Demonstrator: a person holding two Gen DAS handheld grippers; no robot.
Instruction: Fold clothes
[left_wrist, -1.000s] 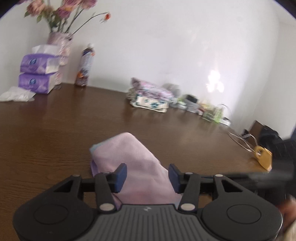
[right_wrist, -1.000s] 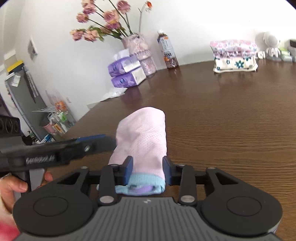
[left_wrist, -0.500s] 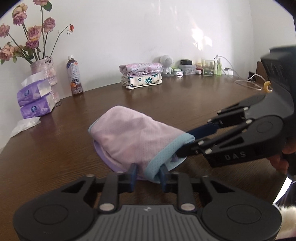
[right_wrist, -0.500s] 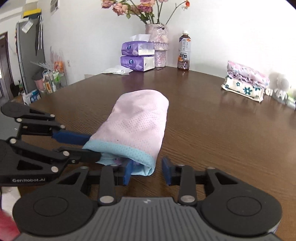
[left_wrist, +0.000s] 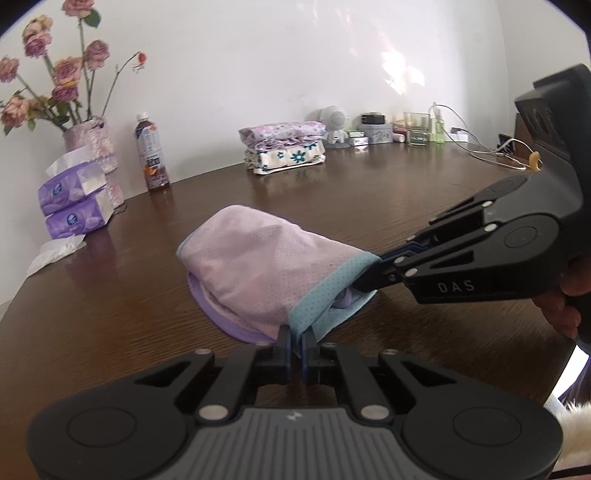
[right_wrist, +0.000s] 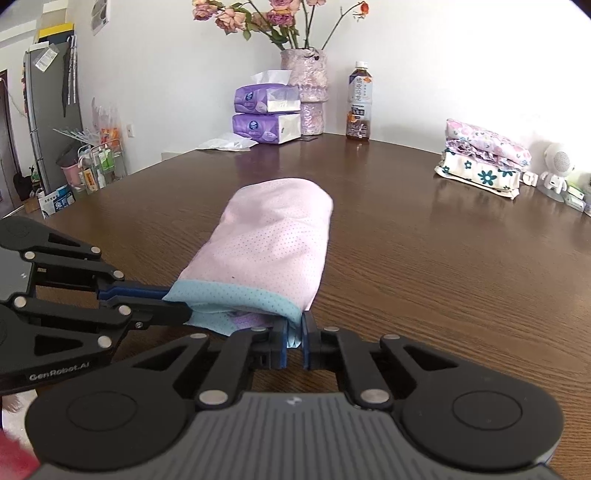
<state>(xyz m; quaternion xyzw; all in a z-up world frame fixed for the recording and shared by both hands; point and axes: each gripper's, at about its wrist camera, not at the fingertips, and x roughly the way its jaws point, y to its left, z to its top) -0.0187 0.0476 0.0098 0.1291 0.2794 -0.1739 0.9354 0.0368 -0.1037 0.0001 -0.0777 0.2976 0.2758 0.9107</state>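
Pink dotted mesh, trimmed with a pale blue band, makes up the partly folded garment (right_wrist: 273, 240) lying on the dark brown wooden table (right_wrist: 443, 266). In the right wrist view its long axis runs from the banded hem at 6 o'clock away toward 12 o'clock. The black right gripper (right_wrist: 294, 338) has its jaws pinched together on the hem's right corner, while the black left gripper (right_wrist: 162, 301) comes in from 9 o'clock and bites the hem's left corner (its fingers look nearly closed on the cloth). In the left wrist view the left gripper (left_wrist: 295, 341) clamps the blue band at 6 o'clock, with the right gripper (left_wrist: 373, 275) entering from 3 o'clock. Both grippers hold the same near edge, so the fold would likely carry that hem toward 12 o'clock over the body. Bare wood lies open beyond the garment; the stack of folded floral cloths (right_wrist: 484, 158) sits well apart at 2 o'clock.
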